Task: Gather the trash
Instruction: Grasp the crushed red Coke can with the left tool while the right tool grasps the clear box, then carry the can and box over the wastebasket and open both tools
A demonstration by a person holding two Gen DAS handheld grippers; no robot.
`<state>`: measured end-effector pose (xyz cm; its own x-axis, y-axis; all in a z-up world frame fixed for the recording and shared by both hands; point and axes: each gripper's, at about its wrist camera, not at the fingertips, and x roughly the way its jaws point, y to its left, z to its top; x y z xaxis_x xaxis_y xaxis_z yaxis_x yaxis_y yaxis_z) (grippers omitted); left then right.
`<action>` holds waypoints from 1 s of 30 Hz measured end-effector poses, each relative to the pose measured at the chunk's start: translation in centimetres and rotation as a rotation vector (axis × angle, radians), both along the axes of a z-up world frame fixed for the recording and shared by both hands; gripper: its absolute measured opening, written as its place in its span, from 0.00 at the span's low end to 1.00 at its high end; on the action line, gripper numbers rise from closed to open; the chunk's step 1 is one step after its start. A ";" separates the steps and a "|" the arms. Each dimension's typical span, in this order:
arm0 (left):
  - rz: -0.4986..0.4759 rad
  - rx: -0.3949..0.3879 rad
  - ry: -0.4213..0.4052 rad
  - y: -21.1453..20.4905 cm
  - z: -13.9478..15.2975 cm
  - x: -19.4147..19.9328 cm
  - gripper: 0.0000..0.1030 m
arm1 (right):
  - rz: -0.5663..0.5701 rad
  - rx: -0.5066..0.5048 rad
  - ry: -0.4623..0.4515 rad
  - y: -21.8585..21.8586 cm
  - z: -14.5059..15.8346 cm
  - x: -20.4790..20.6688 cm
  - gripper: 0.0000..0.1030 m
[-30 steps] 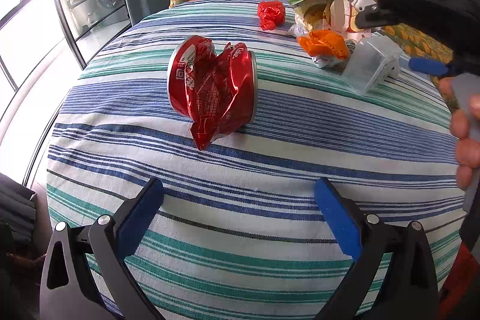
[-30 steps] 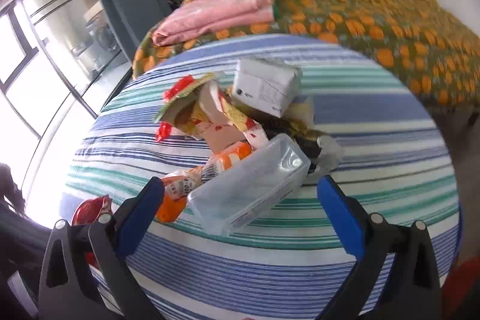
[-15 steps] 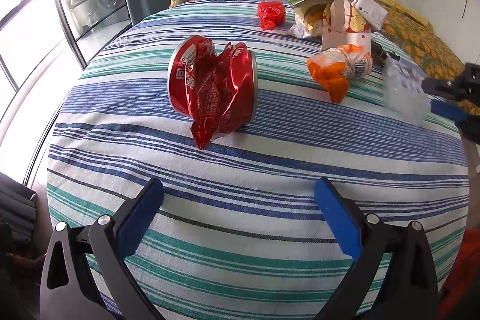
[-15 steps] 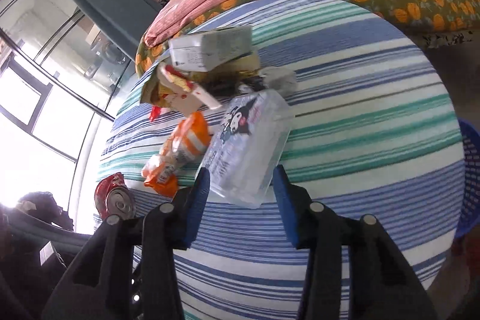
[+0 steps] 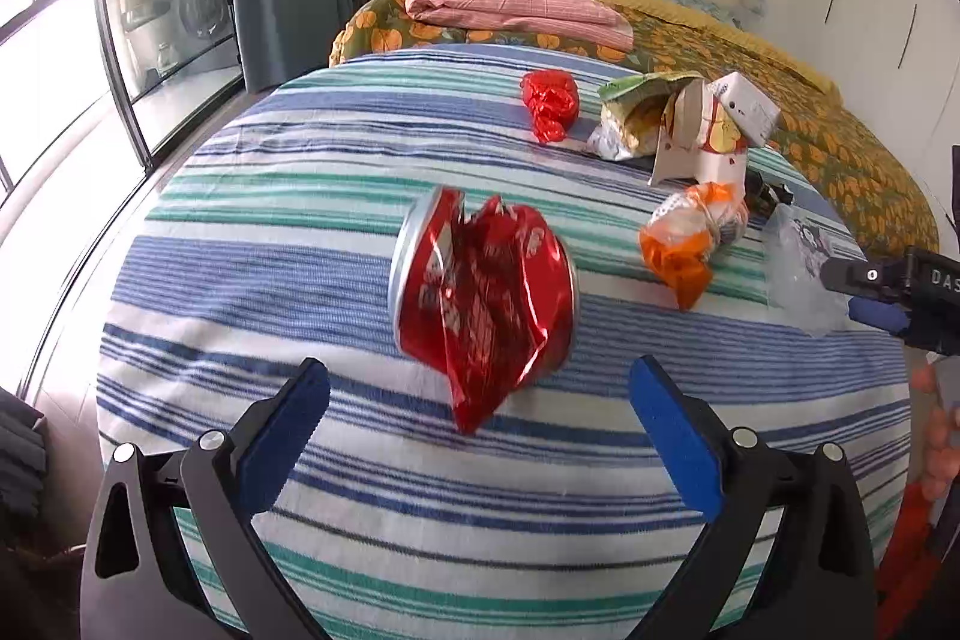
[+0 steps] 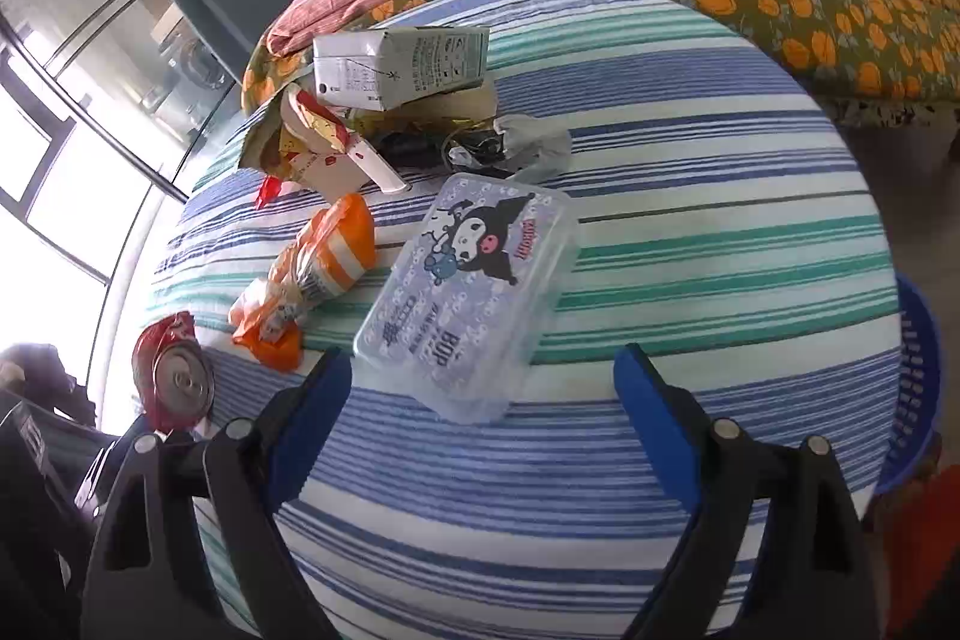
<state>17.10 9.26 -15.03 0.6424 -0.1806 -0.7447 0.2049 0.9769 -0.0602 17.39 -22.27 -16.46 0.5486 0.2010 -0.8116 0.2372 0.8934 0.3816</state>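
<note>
Left wrist view: the left gripper [image 5: 480, 418] hangs wide open and empty over the striped cloth [image 5: 300, 244], with the crushed can [image 5: 480, 298] lying just ahead of its pads, not yet grasped. Red wrapper [image 5: 549, 103], orange bag [image 5: 690, 238] and cartons are all uncollected.

Right wrist view: the right gripper [image 6: 483, 388] has just been opening; its jaws stand wide, the clear box [image 6: 468, 292] lying loose between and ahead of them, unheld. The blue basket [image 6: 915, 388] waits at the cloth's edge; by my judgement nearly everything remains
</note>
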 end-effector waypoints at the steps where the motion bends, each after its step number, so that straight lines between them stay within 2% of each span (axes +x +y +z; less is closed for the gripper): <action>1: -0.002 0.022 -0.010 -0.4 0.3 0.5 0.96 | -0.022 -0.004 0.013 0.3 -0.3 0.7 0.84; 4: 0.011 0.117 -0.025 -1.4 0.6 2.0 0.96 | -0.045 -0.067 0.026 1.3 -0.6 2.4 0.84; 6: 0.029 0.170 -0.022 -1.6 0.5 2.9 0.96 | -0.018 -0.122 0.036 1.9 -0.6 3.0 0.84; 7: 0.030 0.173 -0.016 -1.5 0.5 3.2 0.96 | 0.011 -0.133 0.038 1.9 -0.7 3.0 0.76; 9: 0.020 0.151 0.004 -1.0 0.4 3.6 0.93 | 0.084 -0.146 0.027 1.6 -0.3 2.2 0.68; 14: -0.021 0.124 0.042 -0.6 -0.1 4.0 0.75 | 0.176 -0.196 0.055 -0.7 -0.1 -0.5 0.67; 16: -0.039 0.127 0.053 -0.9 -0.4 4.0 0.58 | 0.184 -0.214 0.068 -1.6 0.1 -1.2 0.67; 18: -0.042 0.143 0.043 -1.2 -0.5 3.7 0.58 | 0.206 -0.223 0.078 -2.1 0.2 -1.5 0.68; 21: -0.037 0.137 0.040 -1.1 -0.4 2.7 0.57 | 0.196 -0.252 0.065 -2.5 0.7 -1.3 0.83; 23: -0.029 0.111 0.040 -0.8 0.0 1.6 0.57 | 0.177 -0.239 0.059 -2.8 1.0 -0.8 0.84; 26: -0.022 0.094 0.033 -0.9 0.7 -0.3 0.57 | 0.143 -0.201 0.098 -3.0 0.5 0.3 0.84; 29: -0.039 0.089 0.025 -2.2 1.2 -2.0 0.56 | 0.125 -0.196 0.137 -3.1 -0.1 1.0 0.80; 30: -0.049 0.087 0.020 -2.8 1.4 -2.6 0.56 | 0.123 -0.215 0.135 -3.3 -0.2 0.9 0.67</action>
<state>14.48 6.47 -13.65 0.6191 -0.1456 -0.7717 0.2526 0.9674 0.0202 18.31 -25.55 -16.63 0.4152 0.0748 -0.9066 0.1582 0.9755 0.1529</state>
